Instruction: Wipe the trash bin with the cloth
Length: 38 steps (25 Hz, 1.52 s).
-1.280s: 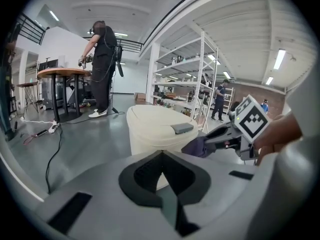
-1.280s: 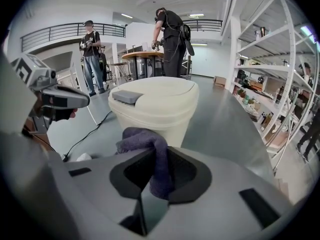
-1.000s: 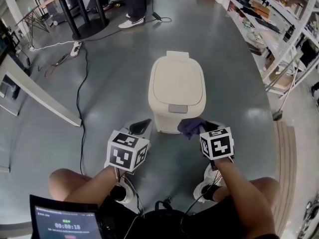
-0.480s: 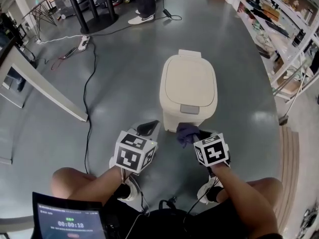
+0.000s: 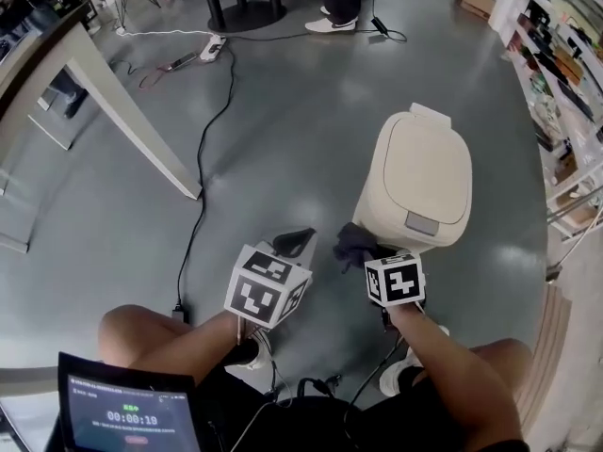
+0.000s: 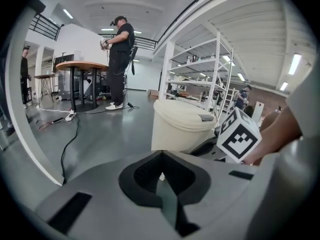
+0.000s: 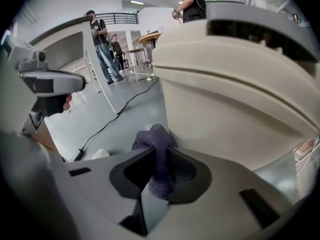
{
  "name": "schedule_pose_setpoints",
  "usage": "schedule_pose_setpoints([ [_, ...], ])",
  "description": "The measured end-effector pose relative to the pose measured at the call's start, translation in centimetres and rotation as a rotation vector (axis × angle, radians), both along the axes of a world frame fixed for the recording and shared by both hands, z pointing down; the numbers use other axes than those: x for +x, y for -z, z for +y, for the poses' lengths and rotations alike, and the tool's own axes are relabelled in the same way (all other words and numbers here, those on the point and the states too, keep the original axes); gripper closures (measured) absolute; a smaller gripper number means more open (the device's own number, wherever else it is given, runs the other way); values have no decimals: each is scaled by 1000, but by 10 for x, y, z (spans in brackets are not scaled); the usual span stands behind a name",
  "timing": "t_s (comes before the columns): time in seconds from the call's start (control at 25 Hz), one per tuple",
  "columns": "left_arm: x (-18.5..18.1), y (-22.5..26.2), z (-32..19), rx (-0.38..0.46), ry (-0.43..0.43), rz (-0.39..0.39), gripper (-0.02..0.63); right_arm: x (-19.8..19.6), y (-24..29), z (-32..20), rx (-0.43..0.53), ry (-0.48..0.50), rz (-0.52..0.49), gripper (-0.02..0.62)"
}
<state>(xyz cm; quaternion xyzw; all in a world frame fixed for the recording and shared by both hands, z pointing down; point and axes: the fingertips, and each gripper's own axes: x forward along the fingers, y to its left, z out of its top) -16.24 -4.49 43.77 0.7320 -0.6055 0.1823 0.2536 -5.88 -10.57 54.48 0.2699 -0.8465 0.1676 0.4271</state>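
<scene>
2 grippers sit low in the head view, each on a bare forearm. The left gripper (image 5: 293, 243) is lower centre, its marker cube (image 5: 267, 285) just below it. The right gripper (image 5: 366, 250) is beside it to the right, with a dark purple cloth (image 5: 351, 241) bunched at its tip. The cloth lies just beside the lower left wall of the beige trash bin (image 5: 415, 183), which stands at centre right with its lid down. Whether cloth and bin touch cannot be told. A black cable (image 5: 201, 182) runs down the grey floor (image 5: 283, 130) at the left, and a tablet (image 5: 127, 412) fills the lower left corner.

In the left gripper view, the jaws are pressed together with nothing between them. The bin stands past them at centre, and a person (image 6: 119, 59) stands at the upper left by a round table (image 6: 80, 65).

In the right gripper view, the jaws are clamped on the cloth, which sticks up above them at lower centre. The bin's wall fills the right half of the frame.
</scene>
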Motion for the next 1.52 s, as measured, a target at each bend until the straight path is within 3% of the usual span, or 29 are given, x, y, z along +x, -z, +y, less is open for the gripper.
schedule_pose_setpoints([
  [0.2,-8,-2,10,-21,36,17,604,-10,-4,5,-11,-28,-22,526],
  [0.52,-3,-11,9,-53,27,7,604,8,-11,0,-26,-84,-6,526],
  [0.88,0,-47,-14,-103,-12,-72,604,39,-29,-18,-50,-94,24,526],
  [1.16,31,-45,-32,-104,-74,-68,604,80,-39,-28,-75,-131,59,526],
  [1.52,96,-57,-54,-116,-190,-57,604,121,-54,-45,-90,-140,92,526],
])
